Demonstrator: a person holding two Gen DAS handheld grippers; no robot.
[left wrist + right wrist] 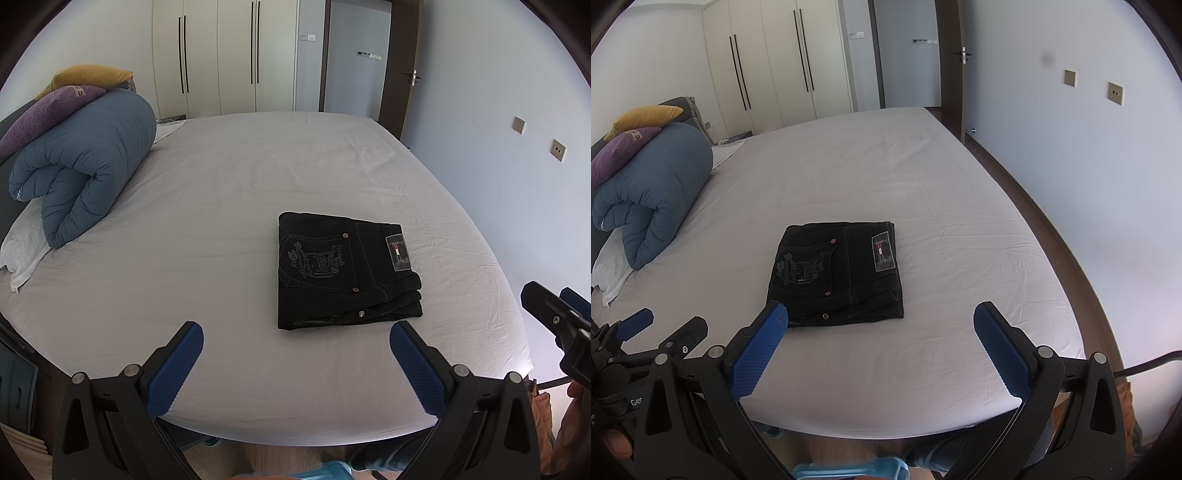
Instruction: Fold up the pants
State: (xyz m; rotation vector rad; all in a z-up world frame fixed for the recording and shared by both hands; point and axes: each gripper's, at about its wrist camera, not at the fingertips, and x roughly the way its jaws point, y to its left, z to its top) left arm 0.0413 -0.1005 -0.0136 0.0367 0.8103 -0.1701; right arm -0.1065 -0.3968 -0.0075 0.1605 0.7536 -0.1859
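Black jeans (343,273) lie folded into a compact rectangle on the white bed sheet (221,206), back pocket embroidery and waistband label facing up. They also show in the right wrist view (838,273). My left gripper (295,339) is open and empty, held above the bed's near edge, just short of the jeans. My right gripper (879,321) is open and empty, also at the near edge, its left finger just in front of the jeans' near corner. Each gripper shows at the edge of the other's view, the right (554,314) and the left (646,332).
A rolled blue duvet (81,166) with a purple pillow (44,110) and a yellow pillow (88,75) sits at the head of the bed on the left. A wardrobe (221,55) and a door (402,66) stand beyond. A wall (1089,166) runs along the right.
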